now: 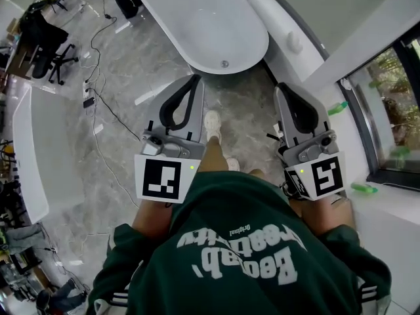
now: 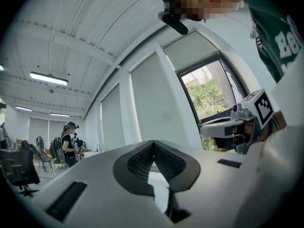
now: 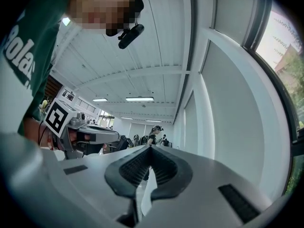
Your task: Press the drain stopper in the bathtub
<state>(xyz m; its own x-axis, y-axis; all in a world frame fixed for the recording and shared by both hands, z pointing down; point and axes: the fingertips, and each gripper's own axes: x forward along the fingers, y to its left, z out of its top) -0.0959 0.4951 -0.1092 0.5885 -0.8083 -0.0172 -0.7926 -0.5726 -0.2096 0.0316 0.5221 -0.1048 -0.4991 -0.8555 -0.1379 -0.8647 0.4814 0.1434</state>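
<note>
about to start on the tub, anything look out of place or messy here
A black cable trails loose across the floor left of the bathtub, an easy thing to trip on. The bathtub itself looks empty and undamaged.

We are in a big open hall, a lab or studio by the look of it, with a bathroom corner set up in it. A white bathtub stands free on a grey marble floor. Cables trail across that floor, and an office chair stands near them. Above us is a high white ceiling with strip lights. Tall windows line one wall, some covered by roller blinds. Further off we see more chairs and people wearing headgear.
</note>
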